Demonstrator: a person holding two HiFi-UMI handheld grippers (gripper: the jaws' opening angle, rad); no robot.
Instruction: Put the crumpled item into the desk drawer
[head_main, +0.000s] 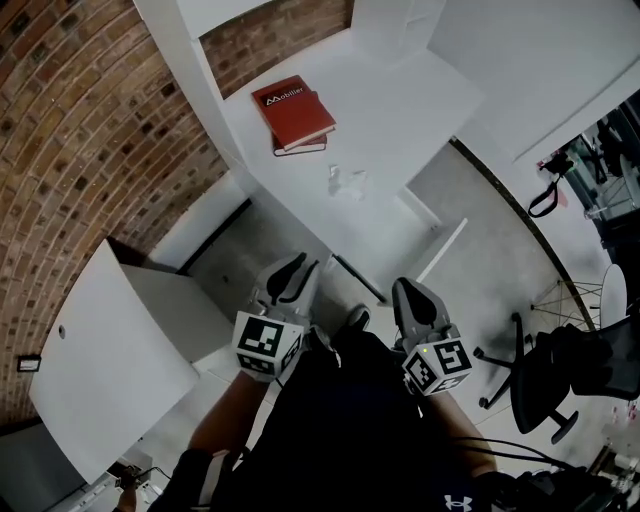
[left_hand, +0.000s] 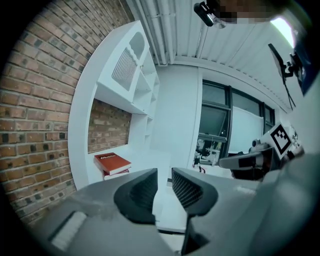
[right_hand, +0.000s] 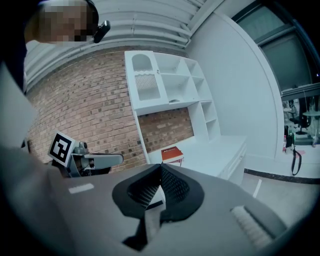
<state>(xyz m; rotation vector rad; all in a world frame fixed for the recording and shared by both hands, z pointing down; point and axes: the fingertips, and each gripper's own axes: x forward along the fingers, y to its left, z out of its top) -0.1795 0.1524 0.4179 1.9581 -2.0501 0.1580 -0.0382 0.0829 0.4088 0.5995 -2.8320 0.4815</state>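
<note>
A small crumpled clear-white item (head_main: 347, 182) lies on the white desk (head_main: 400, 120), just in front of two stacked red books (head_main: 293, 112). Both grippers are held low, near the person's body and short of the desk's front edge. My left gripper (head_main: 298, 268) (left_hand: 164, 181) has a narrow gap between its jaws and holds nothing. My right gripper (head_main: 407, 288) (right_hand: 160, 172) has its jaw tips together, also holding nothing. The books show in the left gripper view (left_hand: 112, 162) and the right gripper view (right_hand: 172, 155). Neither gripper view shows the crumpled item. Closed drawer fronts (right_hand: 234, 161) line the desk's side.
A brick wall (head_main: 70, 130) runs along the left. A white cabinet panel (head_main: 110, 350) stands at the lower left. White shelves (right_hand: 170, 85) rise above the desk. A black office chair (head_main: 560, 375) stands on the grey floor at the right.
</note>
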